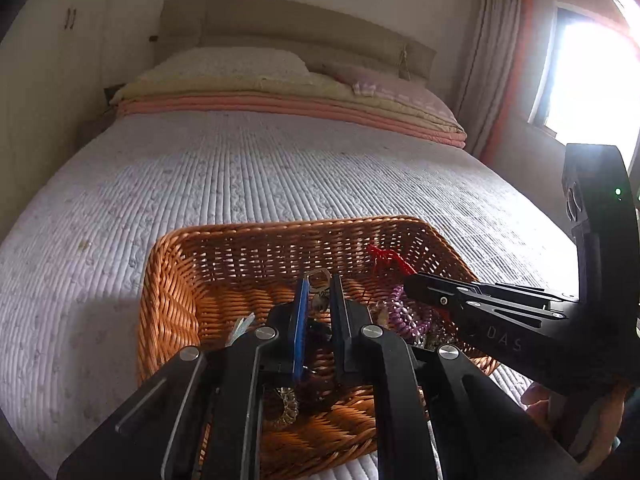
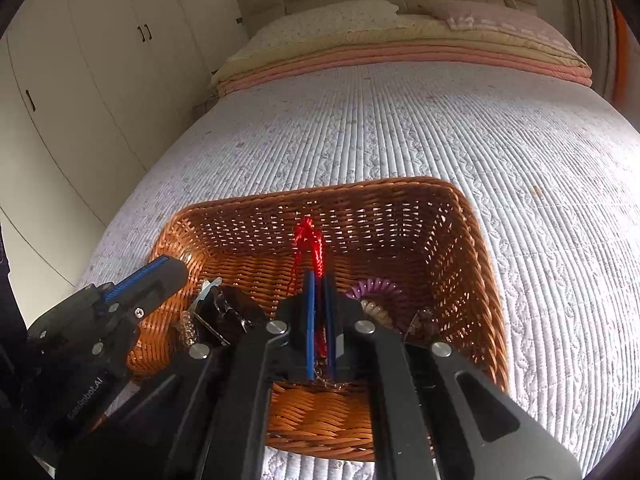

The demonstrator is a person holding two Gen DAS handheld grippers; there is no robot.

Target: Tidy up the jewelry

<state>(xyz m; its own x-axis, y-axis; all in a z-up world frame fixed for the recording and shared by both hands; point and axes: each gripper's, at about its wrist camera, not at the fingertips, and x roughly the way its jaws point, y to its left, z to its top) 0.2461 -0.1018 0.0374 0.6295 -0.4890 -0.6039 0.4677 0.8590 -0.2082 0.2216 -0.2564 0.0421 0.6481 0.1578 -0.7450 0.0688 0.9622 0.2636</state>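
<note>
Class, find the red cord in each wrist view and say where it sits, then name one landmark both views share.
Left wrist view: the red cord is right of centre, rising above the right gripper.
Right wrist view: red cord at centre, rising from that gripper's tips.
Shared landmark: the wicker basket.
</note>
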